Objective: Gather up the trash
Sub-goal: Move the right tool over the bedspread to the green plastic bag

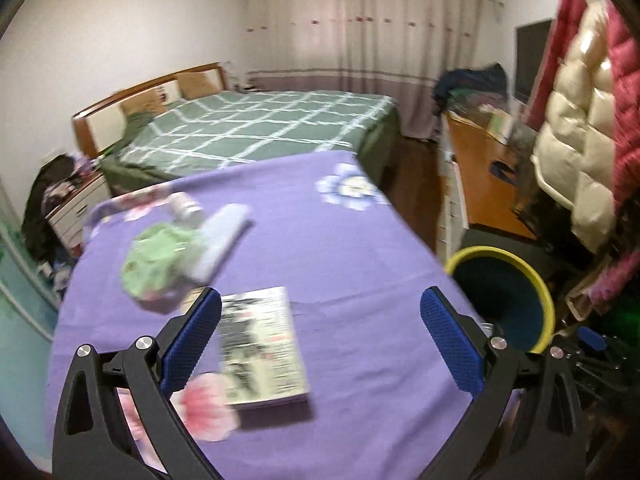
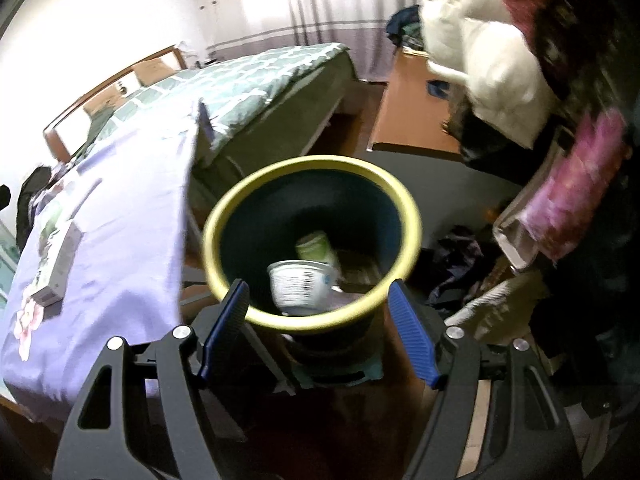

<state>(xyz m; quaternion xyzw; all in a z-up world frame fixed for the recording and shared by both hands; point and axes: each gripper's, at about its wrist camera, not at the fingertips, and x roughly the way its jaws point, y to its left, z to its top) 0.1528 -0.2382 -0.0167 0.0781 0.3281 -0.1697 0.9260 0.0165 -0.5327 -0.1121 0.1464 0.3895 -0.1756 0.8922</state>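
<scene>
Two cartons (image 2: 316,250) inside yellow-rimmed bin (image 2: 224,216)

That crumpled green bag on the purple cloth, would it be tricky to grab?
Probably floppy: the green bag looks crumpled and puffy, so it should squash between the fingers. Likely light too, and its bunched shape makes rolling unlikely.

Table top: purple cloth (image 1: 360,248) bare at 12 to 3 o'clock of the book (image 1: 260,344); free passage there.
Clutter: green wad (image 1: 160,264), pale flat item (image 1: 224,240) and small bottle (image 1: 184,206) bunched at 11 o'clock of the book (blurred).
Bin mouth: yellow-rimmed bin (image 2: 224,216) open from above; white cup (image 2: 300,286) and green carton (image 2: 316,250) lie inside.
Right flank: hanging jackets (image 1: 576,128) crowd 2 o'clock of the bin.
</scene>
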